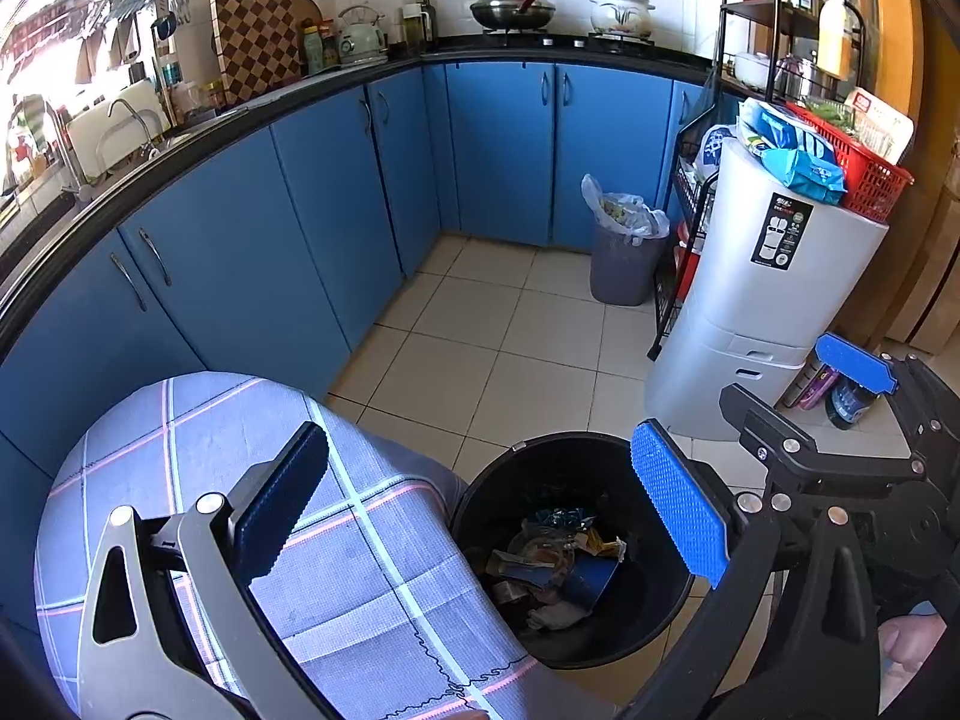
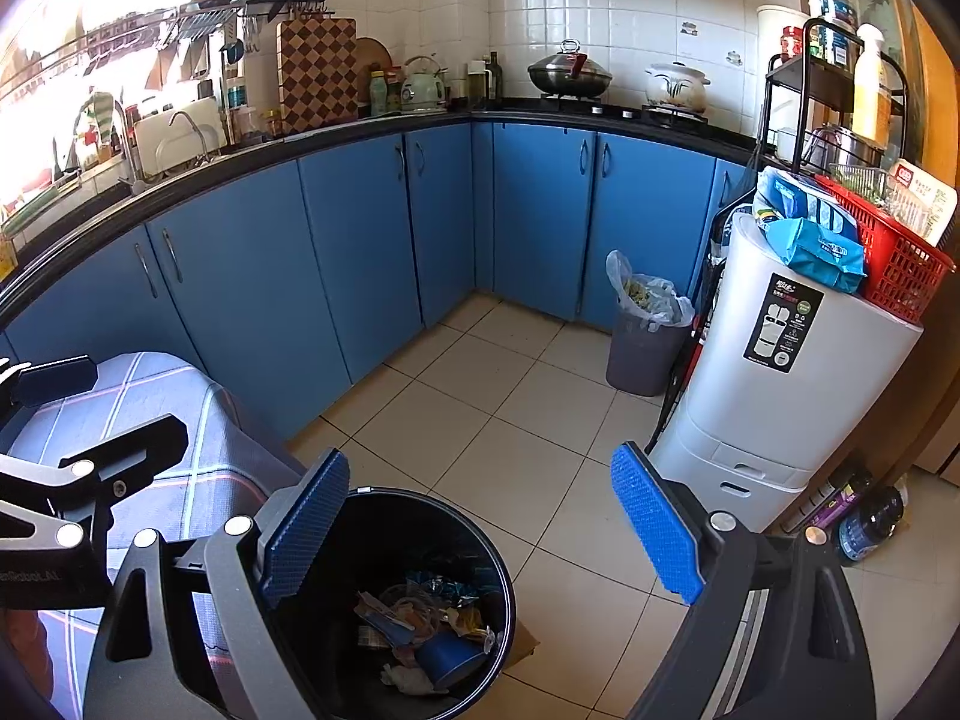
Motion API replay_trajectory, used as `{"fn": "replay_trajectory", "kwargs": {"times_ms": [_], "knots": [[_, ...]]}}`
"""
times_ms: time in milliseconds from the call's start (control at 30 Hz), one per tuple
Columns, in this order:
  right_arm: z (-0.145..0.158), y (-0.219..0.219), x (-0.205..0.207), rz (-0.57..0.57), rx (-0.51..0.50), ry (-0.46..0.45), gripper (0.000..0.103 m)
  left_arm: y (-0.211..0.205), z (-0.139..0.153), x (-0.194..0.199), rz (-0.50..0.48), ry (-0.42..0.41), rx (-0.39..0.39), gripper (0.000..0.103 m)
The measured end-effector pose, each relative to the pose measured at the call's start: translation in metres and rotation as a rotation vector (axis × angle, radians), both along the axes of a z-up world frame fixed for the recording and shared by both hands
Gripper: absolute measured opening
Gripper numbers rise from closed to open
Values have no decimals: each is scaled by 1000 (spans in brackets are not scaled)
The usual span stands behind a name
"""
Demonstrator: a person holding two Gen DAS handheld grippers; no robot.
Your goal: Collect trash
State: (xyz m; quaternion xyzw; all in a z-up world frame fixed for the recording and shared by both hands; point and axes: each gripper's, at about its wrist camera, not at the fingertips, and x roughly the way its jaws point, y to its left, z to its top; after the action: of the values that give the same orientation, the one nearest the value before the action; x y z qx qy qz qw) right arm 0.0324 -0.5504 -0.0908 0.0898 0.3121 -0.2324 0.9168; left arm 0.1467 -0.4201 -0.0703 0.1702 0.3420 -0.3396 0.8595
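A black round bin (image 1: 510,492) (image 2: 408,534) stands on the tiled floor beside a table with a checked cloth (image 1: 240,450) (image 2: 120,408). Inside lie a blue paper cup (image 1: 591,579) (image 2: 447,657), crumpled wrappers and a tissue. My left gripper (image 1: 480,504) hangs open over the table edge and the bin, with nothing between its fingers. My right gripper (image 2: 480,528) is open above the bin and the floor, also empty. Each gripper shows in the other's view: the right one (image 1: 798,384) at the right, the left one (image 2: 102,405) at the left over the cloth.
Blue cabinets (image 2: 360,252) line the left and back walls. A grey bin with a plastic liner (image 1: 627,264) (image 2: 645,354) stands in the far corner. A white unit (image 2: 780,396) carrying a red basket (image 2: 900,264) is on the right, with bottles (image 2: 870,516) on the floor beside it.
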Motion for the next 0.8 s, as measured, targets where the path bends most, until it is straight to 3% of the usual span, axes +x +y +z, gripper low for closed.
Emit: {"fn": "replay_trajectory", "kwargs": {"times_ms": [800], "knots": [[-8, 1, 2, 7, 29, 14, 87, 1, 3, -1, 4, -1, 1, 100]]}}
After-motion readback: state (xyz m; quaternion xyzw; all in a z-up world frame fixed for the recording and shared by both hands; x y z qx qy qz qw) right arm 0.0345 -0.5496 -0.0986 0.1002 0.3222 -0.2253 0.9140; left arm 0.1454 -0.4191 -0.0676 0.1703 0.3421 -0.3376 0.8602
